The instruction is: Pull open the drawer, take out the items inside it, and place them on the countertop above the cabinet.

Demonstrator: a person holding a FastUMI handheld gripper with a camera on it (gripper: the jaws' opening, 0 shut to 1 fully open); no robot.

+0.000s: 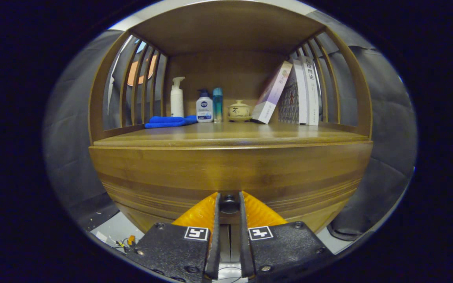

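Two fingers of the gripper (pixel 229 204) clamped on the dark round knob (pixel 229 203) of the wooden drawer (pixel 226 173), knob held between them. Drawer front flush with the cabinet, closed; contents hidden. Above and beyond the fingers, the worktop (pixel 230 137) carries, far back, a white pump bottle (pixel 177 98), a folded blue cloth (pixel 167 121), a small white bottle (pixel 204 106), a slim teal bottle (pixel 218 104), a lidded tea bowl (pixel 239 109) and leaning books (pixel 293 94).
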